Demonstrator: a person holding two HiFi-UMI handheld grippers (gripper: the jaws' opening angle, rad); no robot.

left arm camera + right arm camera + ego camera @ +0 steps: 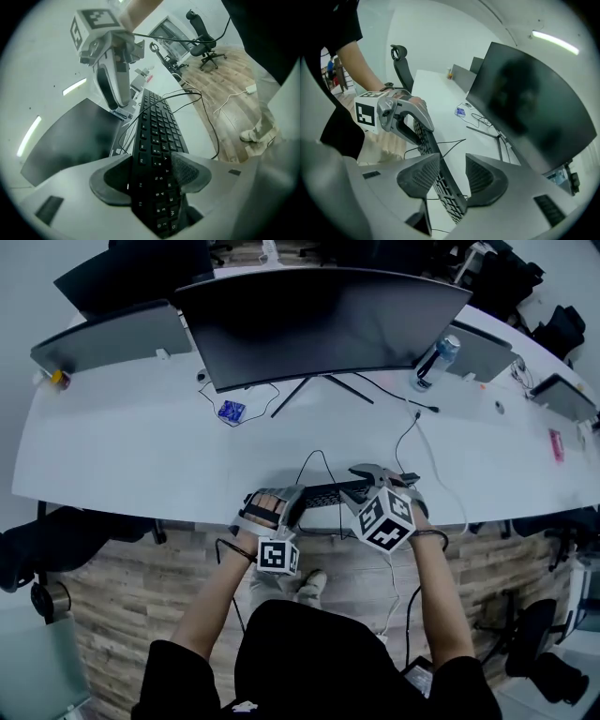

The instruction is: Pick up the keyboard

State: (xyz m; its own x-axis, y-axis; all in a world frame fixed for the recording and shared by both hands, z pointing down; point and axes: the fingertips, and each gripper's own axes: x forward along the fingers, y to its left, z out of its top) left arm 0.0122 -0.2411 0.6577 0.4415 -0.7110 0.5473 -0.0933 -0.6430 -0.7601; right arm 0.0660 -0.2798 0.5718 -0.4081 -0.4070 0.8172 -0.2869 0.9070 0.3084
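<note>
The black keyboard (328, 495) is near the front edge of the white table (141, 456), tipped up on its long side, with its cable (317, 463) trailing behind. My left gripper (286, 507) is shut on its left end. In the left gripper view the keys (159, 140) run away between the pads (190, 171). My right gripper (375, 476) straddles the right end. In the right gripper view the keyboard (440, 183) stands between the jaws, which are parted, with table showing beside the right pad (480, 176). Each gripper view shows the other gripper: the right one (119, 105), the left one (417, 124).
A large curved monitor (319, 320) stands behind the keyboard on a spread stand. A water bottle (436, 360) is at the back right and a small blue item (231, 411) at the back left. An office chair (401, 65) stands beyond the table's end.
</note>
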